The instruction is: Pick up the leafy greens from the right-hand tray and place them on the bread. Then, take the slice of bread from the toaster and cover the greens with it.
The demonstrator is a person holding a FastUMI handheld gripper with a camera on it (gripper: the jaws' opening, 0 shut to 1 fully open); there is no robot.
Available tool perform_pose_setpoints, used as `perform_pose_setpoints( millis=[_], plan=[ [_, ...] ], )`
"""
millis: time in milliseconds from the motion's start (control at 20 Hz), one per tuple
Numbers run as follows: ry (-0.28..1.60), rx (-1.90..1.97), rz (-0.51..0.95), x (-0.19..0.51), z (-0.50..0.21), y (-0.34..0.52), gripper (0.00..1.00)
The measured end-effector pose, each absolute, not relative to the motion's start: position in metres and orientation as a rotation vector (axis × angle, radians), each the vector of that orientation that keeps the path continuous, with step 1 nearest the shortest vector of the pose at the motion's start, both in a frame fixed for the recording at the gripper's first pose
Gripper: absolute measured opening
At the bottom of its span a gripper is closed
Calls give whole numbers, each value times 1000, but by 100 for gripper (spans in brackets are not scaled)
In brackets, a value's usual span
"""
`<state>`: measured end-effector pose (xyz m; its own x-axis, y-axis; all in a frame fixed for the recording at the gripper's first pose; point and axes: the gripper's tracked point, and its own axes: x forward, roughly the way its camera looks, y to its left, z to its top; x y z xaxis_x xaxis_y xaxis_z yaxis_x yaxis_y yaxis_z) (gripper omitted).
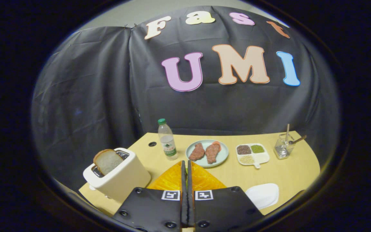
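Gripper (186, 167) with fingers pressed together, empty, over a yellow faceted tray (172, 180); white bread slice (107, 160) upright in cream toaster (121, 177) — left, just beside; greens hidden.

My tongs (186, 167) stand closed together and hide the middle of the orange tray (169, 180); I cannot tell what lies there or whether anything is pinched. The toaster (118, 178) hides the lower half of the bread slice (107, 161). The white plate (263, 195) is partly covered by my tongs' body.
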<state>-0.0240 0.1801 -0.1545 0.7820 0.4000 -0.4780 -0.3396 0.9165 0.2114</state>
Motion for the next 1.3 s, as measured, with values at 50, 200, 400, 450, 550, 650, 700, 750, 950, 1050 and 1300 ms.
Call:
perform_pose_setpoints(
  millis=[50, 200, 400, 450, 550, 650, 700, 750, 950, 1050, 1300],
  plan=[
    [547, 129, 407, -27, -157, 188, 3],
    [556, 182, 427, -35, -159, 209, 3],
    [585, 287, 426, -38, -180, 213, 3],
    [605, 319, 410, -39, -187, 207, 3],
    [640, 360, 360, -38, -206, 186, 3],
    [667, 362, 314, -36, -224, 162, 3],
    [681, 357, 295, -36, -233, 151, 3],
    [696, 349, 281, -35, -241, 142, 3],
    [746, 300, 228, -36, -276, 115, 3],
    [783, 273, 215, -40, -295, 108, 3],
    [862, 176, 180, -53, -339, 93, 4]
  ],
)
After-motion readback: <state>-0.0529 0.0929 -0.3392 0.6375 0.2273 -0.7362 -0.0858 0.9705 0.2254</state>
